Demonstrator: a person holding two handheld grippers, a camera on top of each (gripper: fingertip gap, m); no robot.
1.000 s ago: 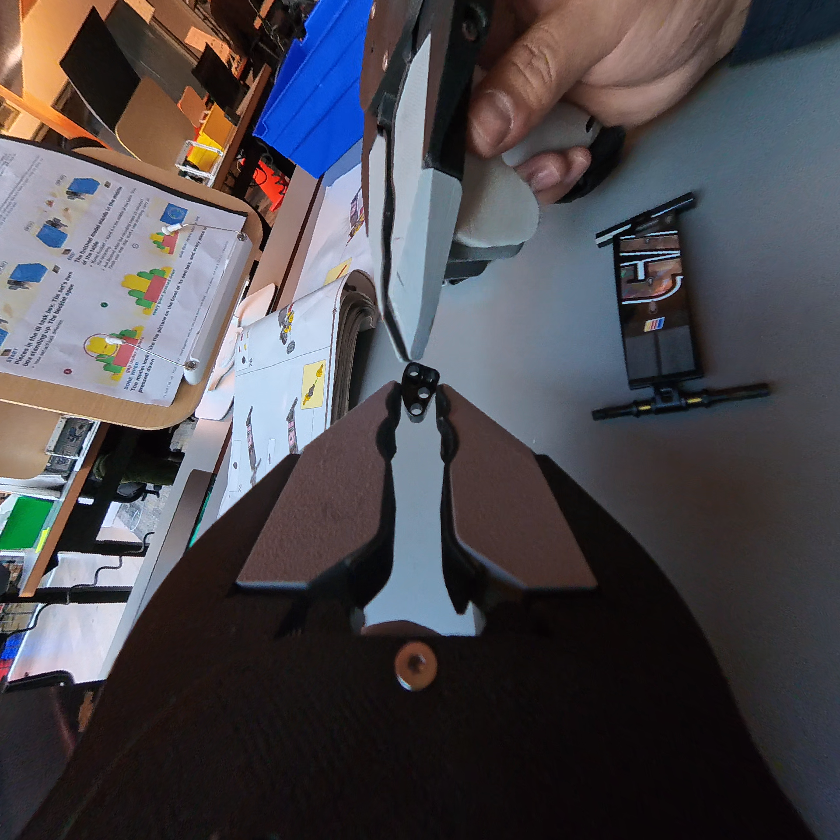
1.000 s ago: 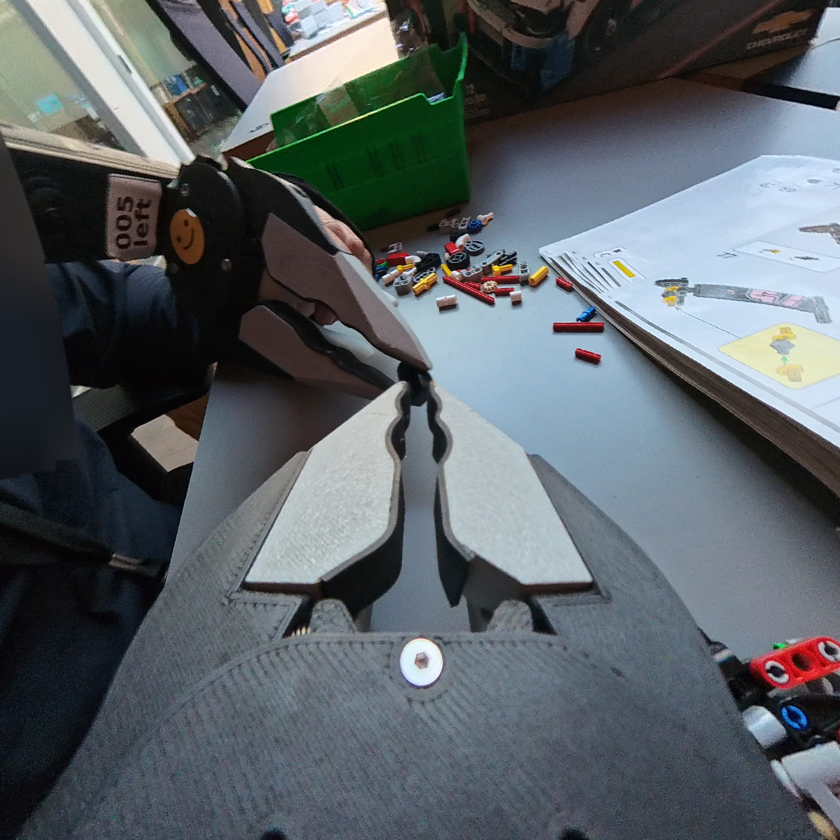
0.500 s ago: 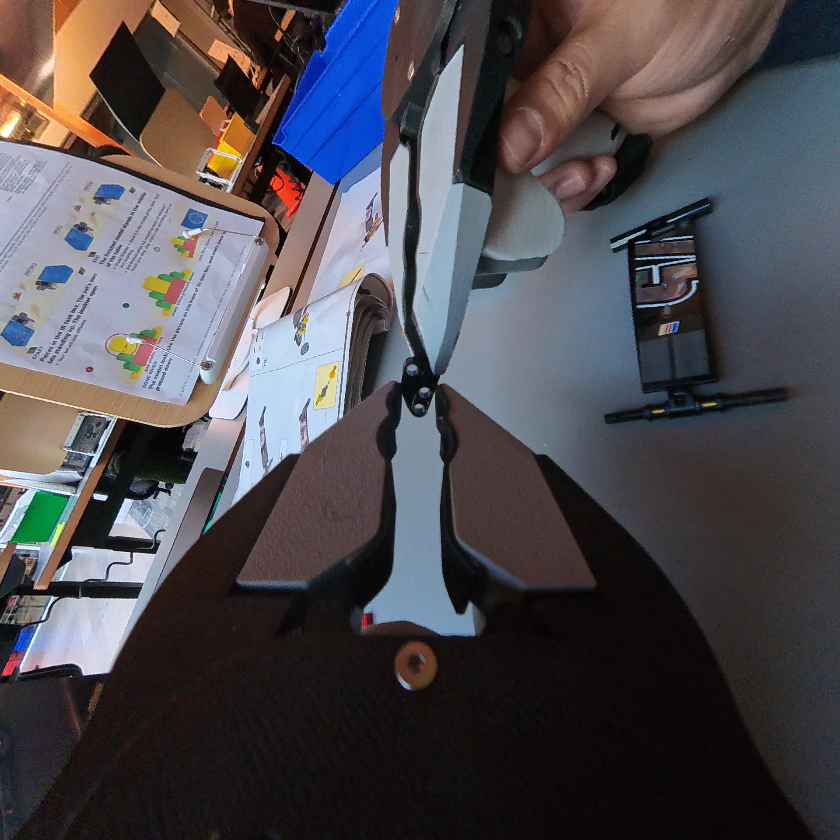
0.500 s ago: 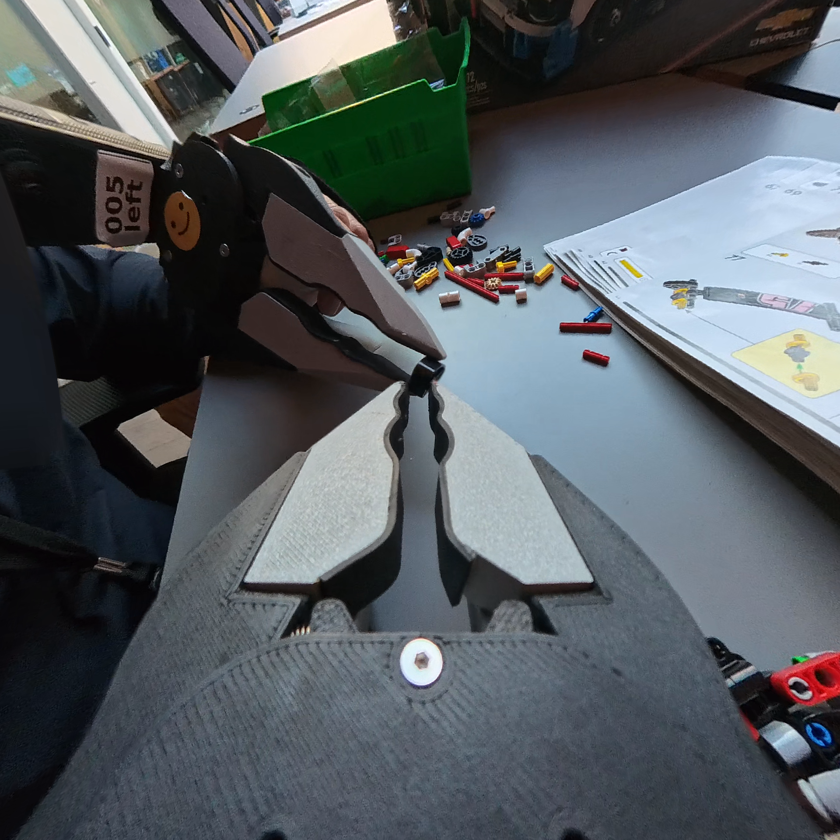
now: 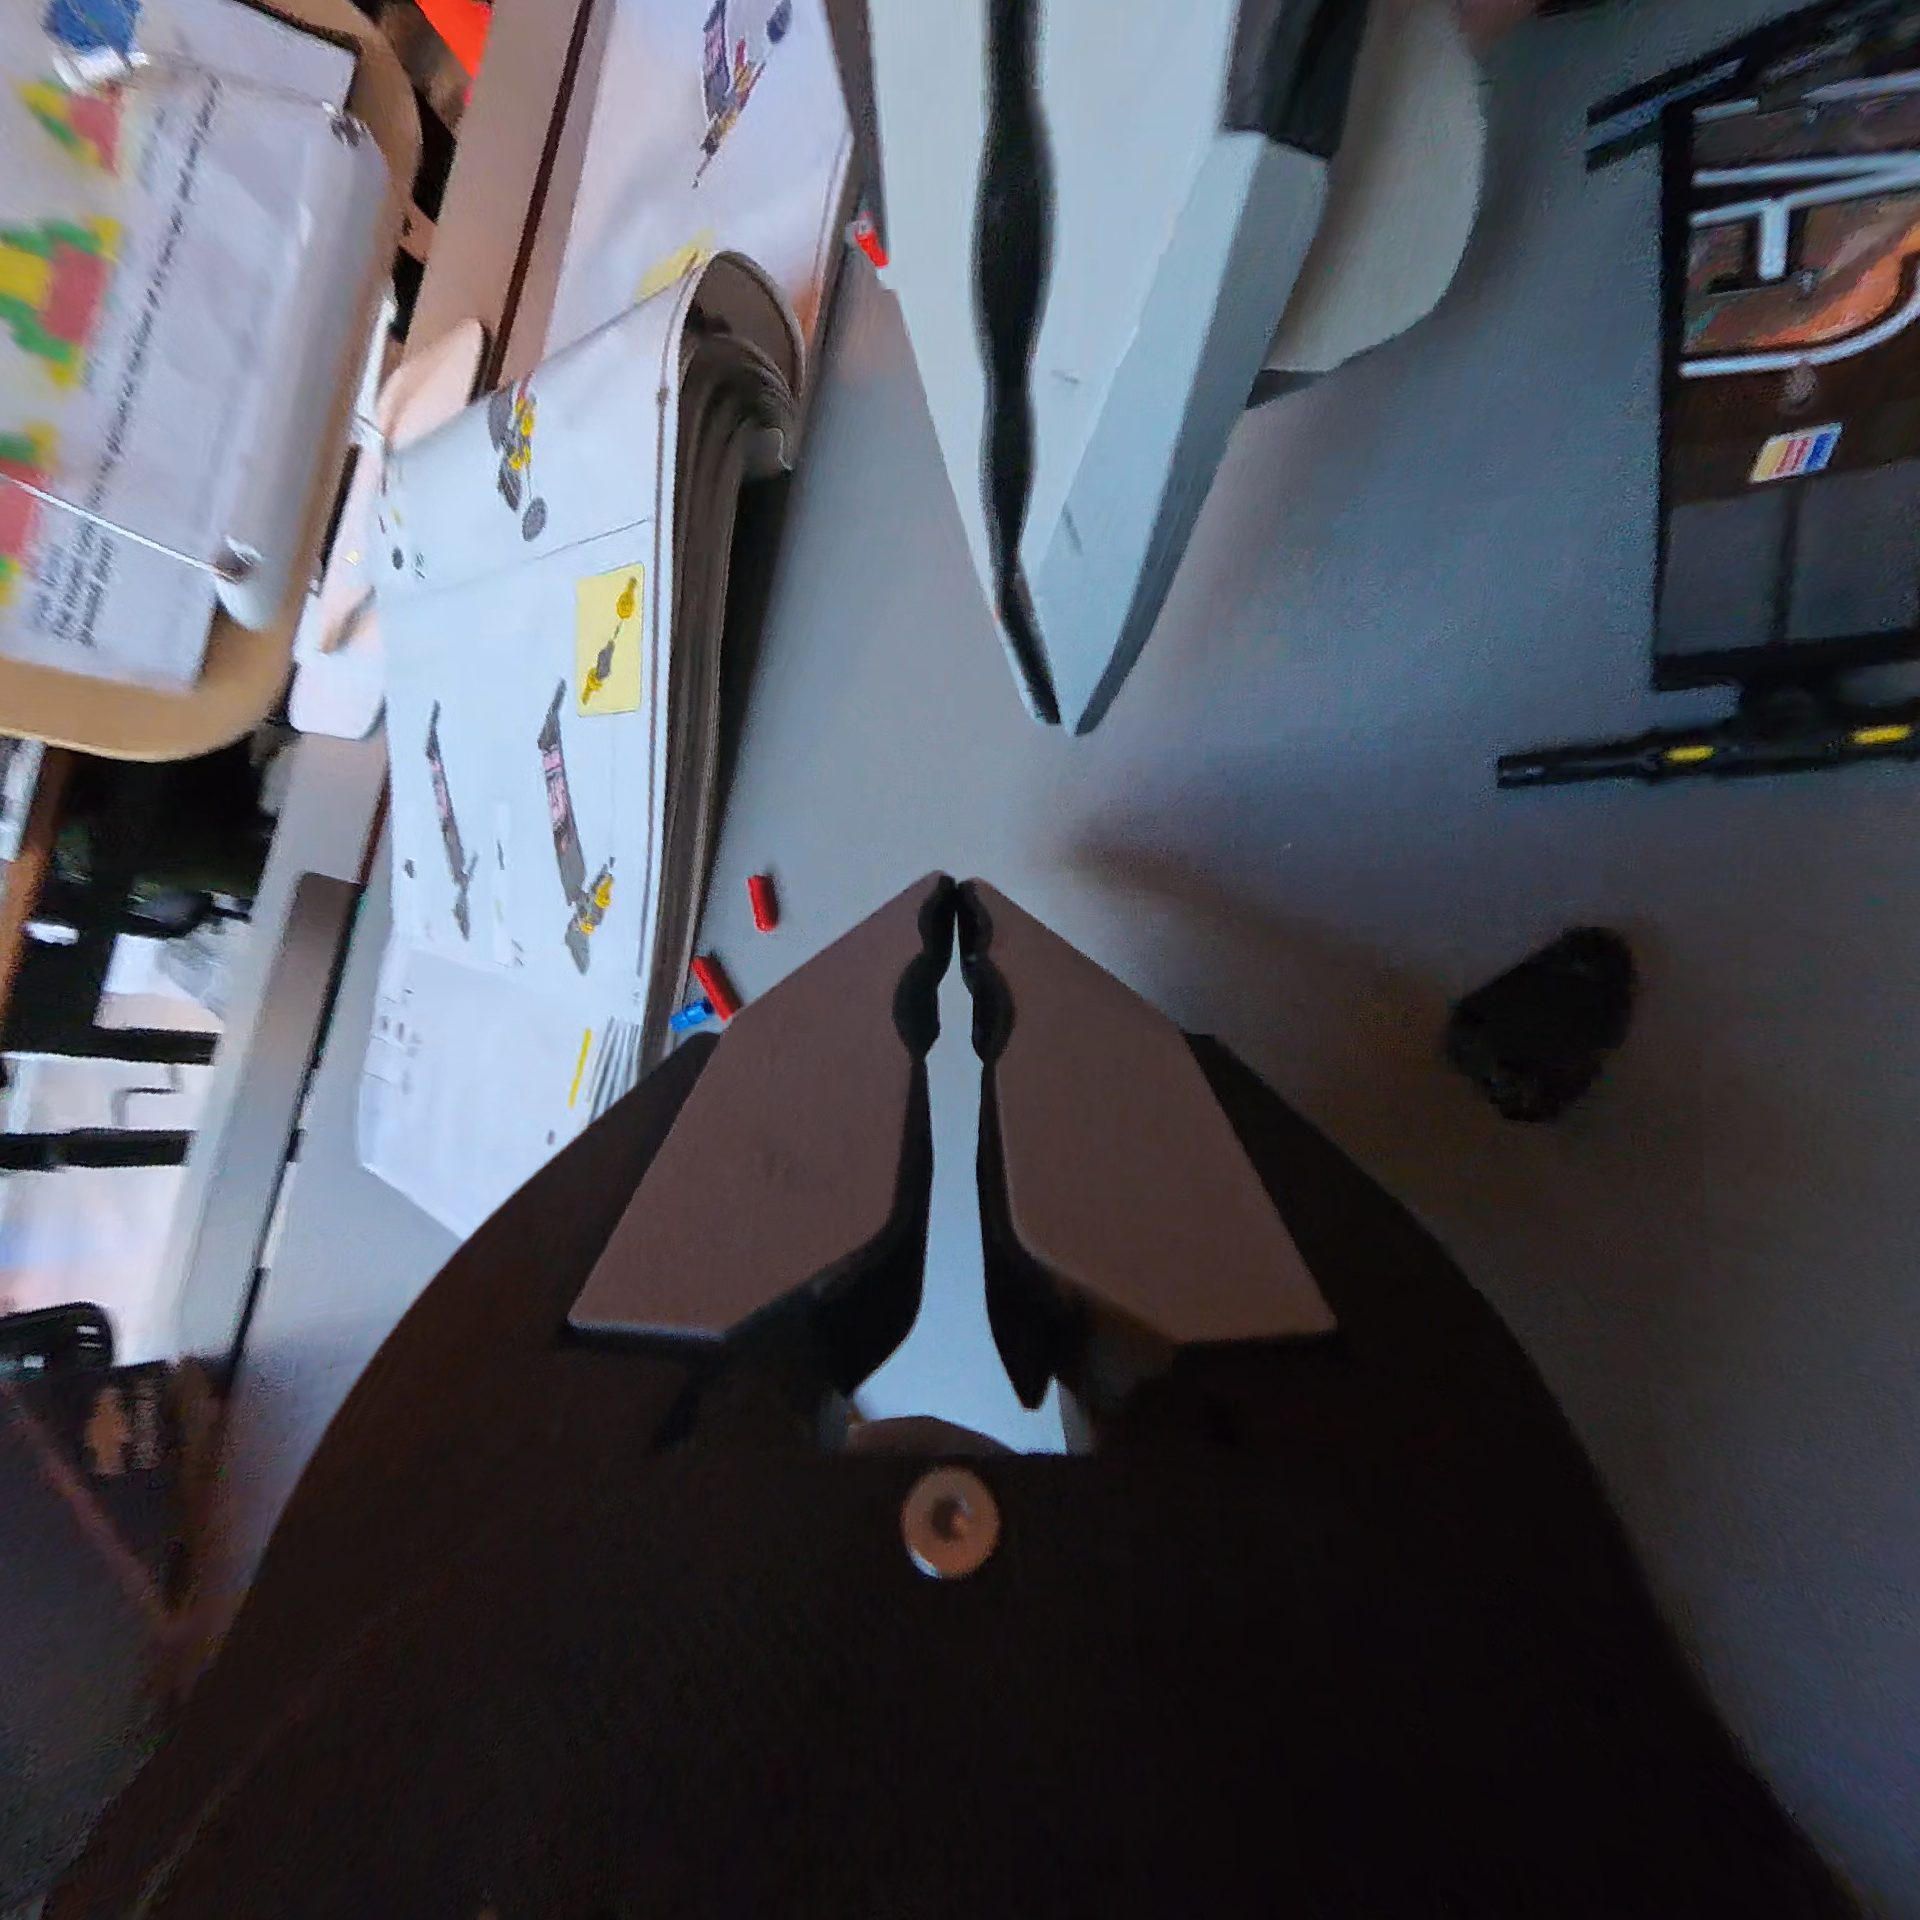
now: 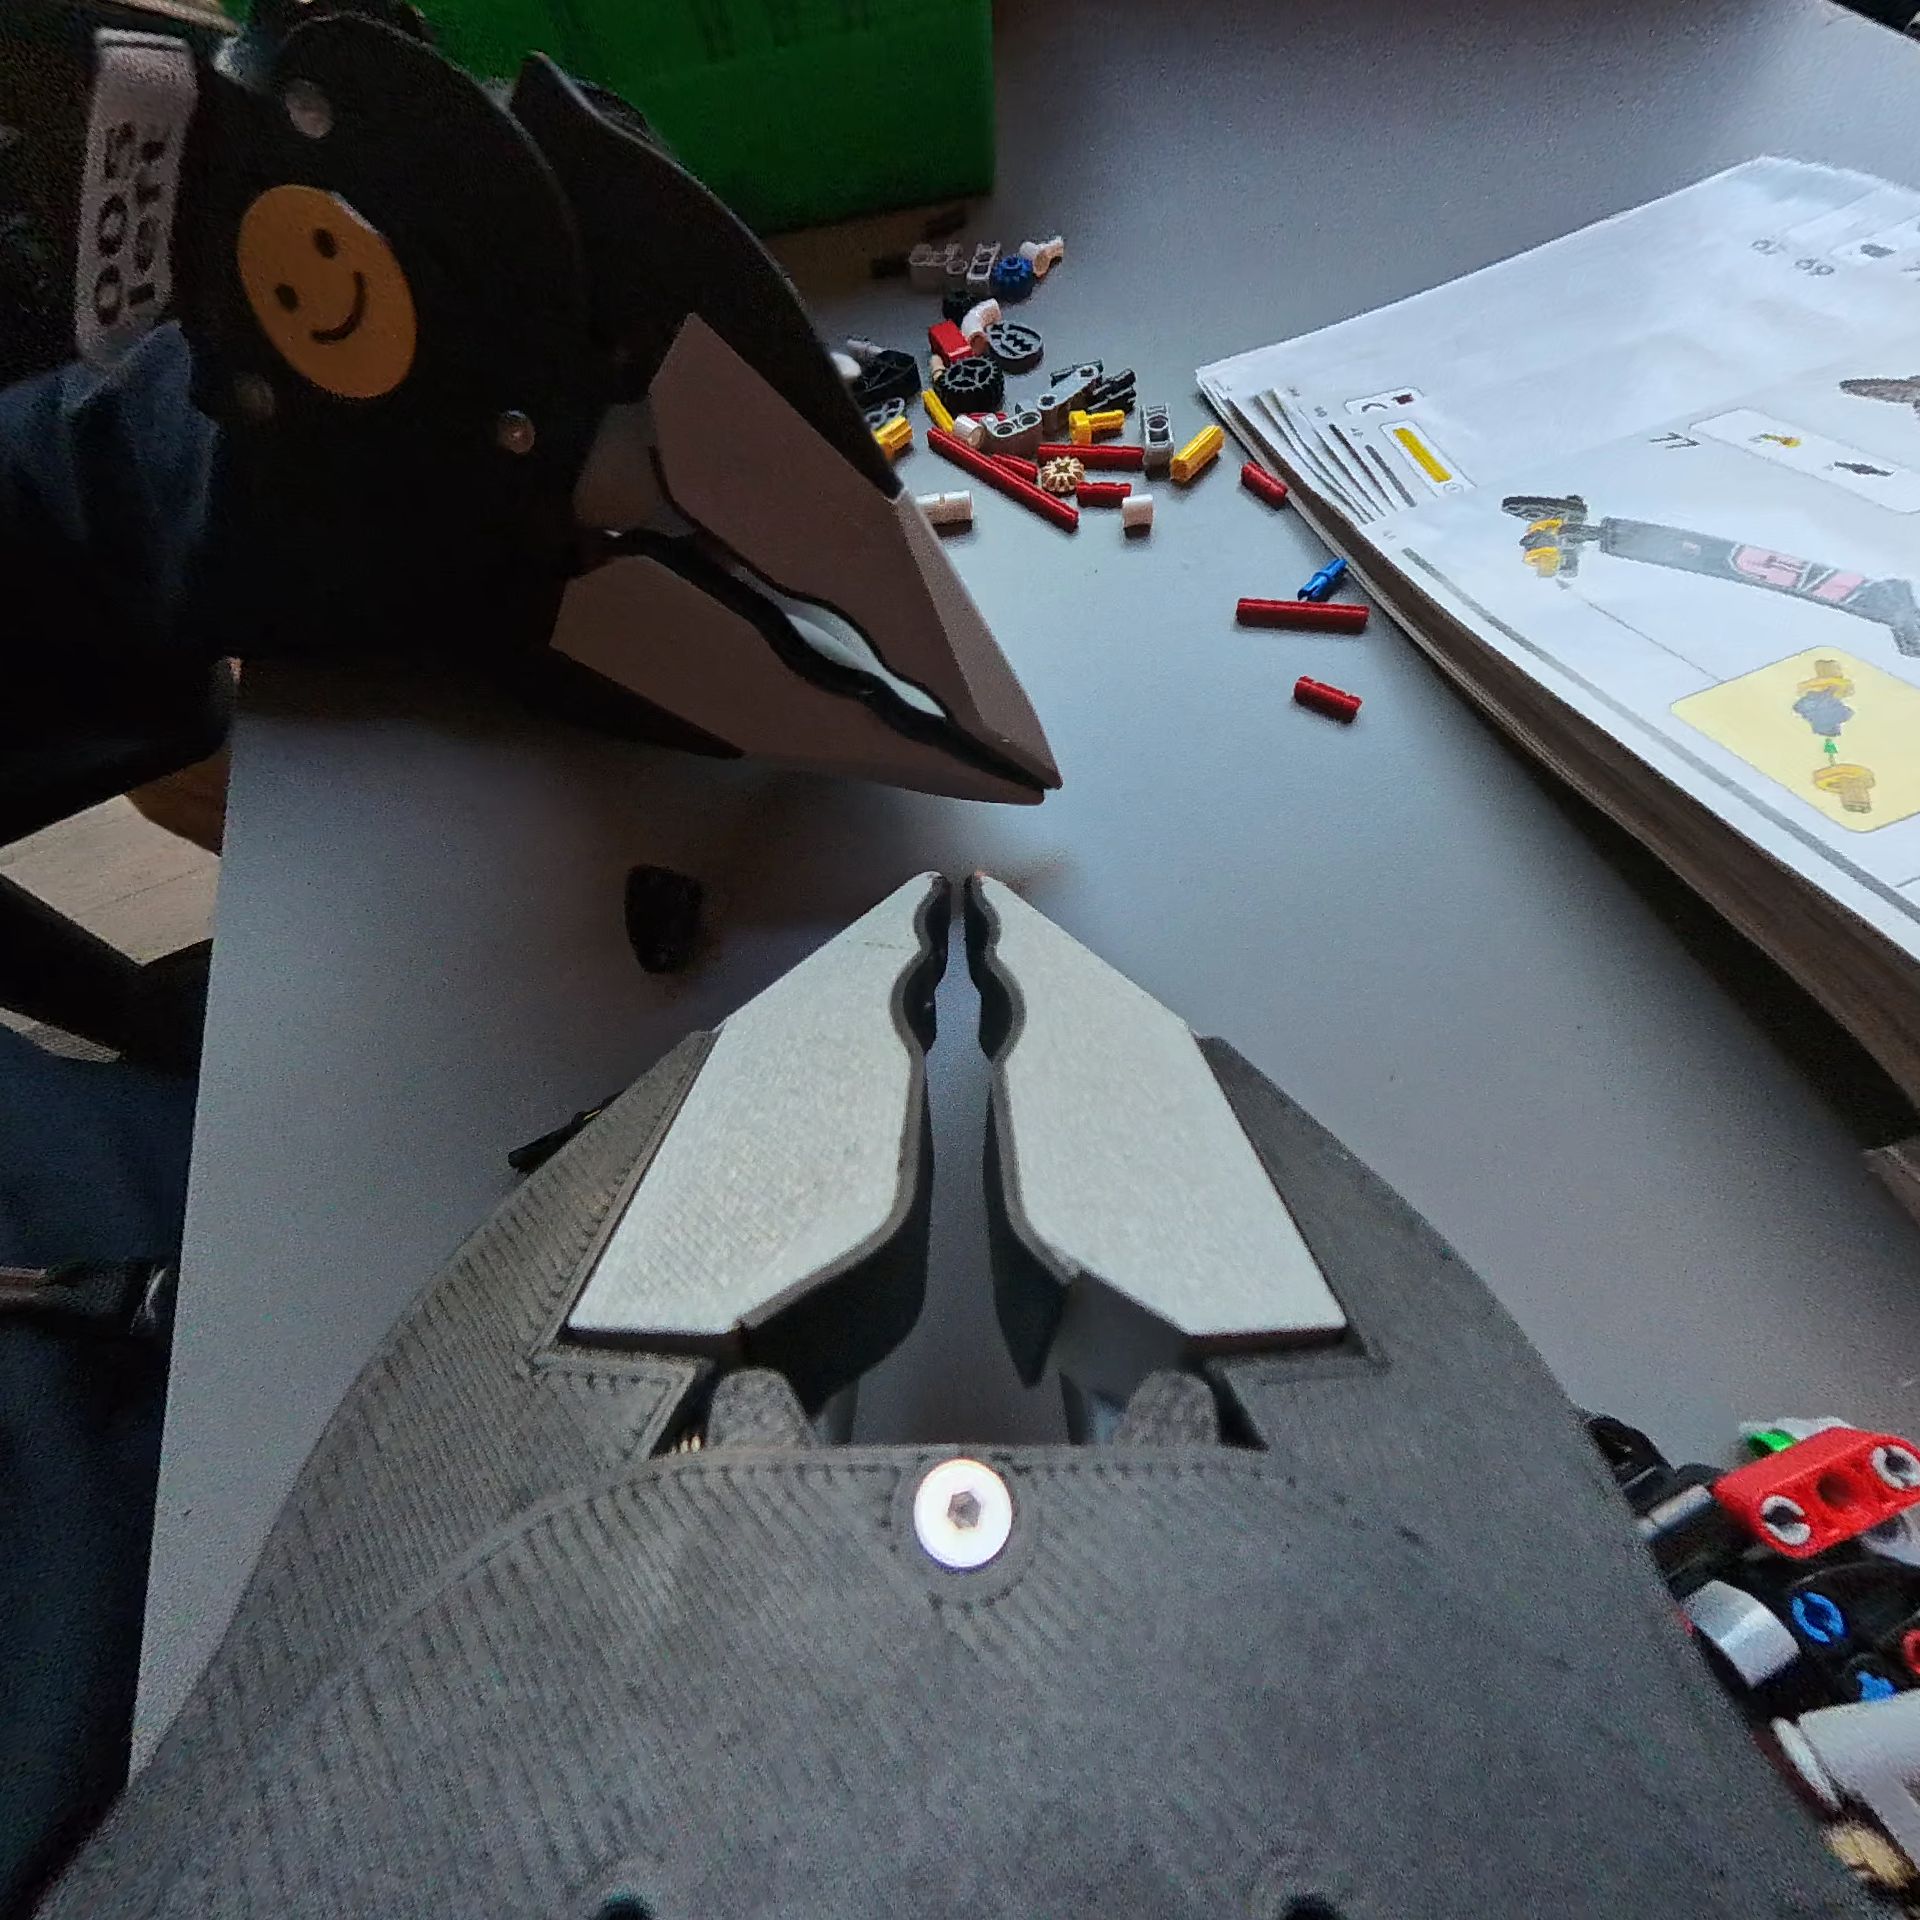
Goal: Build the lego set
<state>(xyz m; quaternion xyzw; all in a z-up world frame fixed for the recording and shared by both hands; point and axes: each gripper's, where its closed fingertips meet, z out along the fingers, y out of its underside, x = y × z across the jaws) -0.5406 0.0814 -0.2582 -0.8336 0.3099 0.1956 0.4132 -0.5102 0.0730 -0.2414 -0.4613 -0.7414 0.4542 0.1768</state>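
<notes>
In the left wrist view my left gripper (image 5: 956, 888) is shut, its pads together with nothing between them. My right gripper (image 5: 1055, 717) points at it from above, also shut and bare. A small black piece (image 5: 1538, 1023) lies on the grey table (image 5: 1351, 831) to the right of my left fingertips. In the right wrist view my right gripper (image 6: 958, 883) is shut on nothing. The left gripper (image 6: 1039, 784) hovers just beyond it, and the black piece (image 6: 665, 920) lies on the table to the left.
An open instruction booklet (image 6: 1662, 540) lies at the right, with a heap of small coloured pieces (image 6: 1039, 416) and loose red pins (image 6: 1327, 698) beside it. A green bin (image 6: 779, 104) stands behind. A black panel on an axle (image 5: 1787, 416) and a part-built model (image 6: 1818, 1558) lie nearby. The grippers are tip to tip, or close to it.
The small black piece that my left gripper held has left the grasp and now lies on the table. Both grippers have closed fully on nothing and drawn a little apart.
</notes>
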